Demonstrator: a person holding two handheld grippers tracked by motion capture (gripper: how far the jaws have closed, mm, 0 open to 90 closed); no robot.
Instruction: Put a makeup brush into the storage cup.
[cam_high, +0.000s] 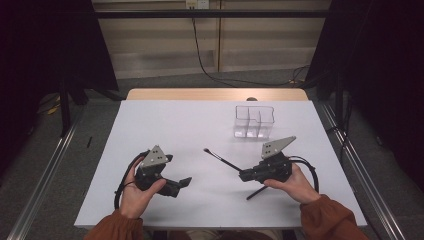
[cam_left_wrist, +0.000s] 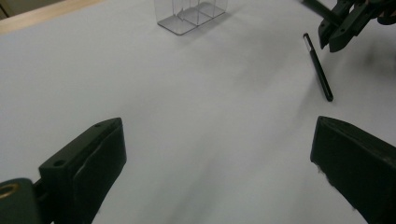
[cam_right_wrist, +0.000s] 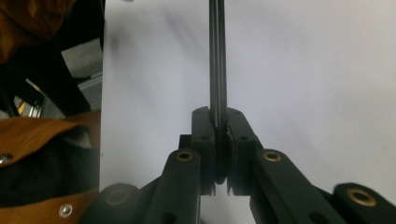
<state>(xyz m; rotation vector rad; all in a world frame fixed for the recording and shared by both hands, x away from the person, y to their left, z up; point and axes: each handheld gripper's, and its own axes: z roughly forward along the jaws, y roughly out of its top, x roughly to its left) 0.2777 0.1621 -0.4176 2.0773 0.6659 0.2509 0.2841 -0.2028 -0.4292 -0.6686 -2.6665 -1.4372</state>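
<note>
Two brushes matter: your right hand-held gripper (cam_high: 243, 175) clamps one brush (cam_high: 220, 158), pointing ahead-left; the clear organizer (cam_high: 254, 121) sits beyond it. Your left hand-held gripper (cam_high: 184, 183) gapes empty.

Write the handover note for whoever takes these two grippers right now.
Right gripper: shut on a thin black brush, held near mid-shaft, tip raised toward table centre.
Left gripper: open, holding nothing, near the table's left front.
Second black stick: lies on the table by the right hand.
Clear divided organizer: at the far right, looks empty.
Probably left: put both sticks into the organizer.
</note>
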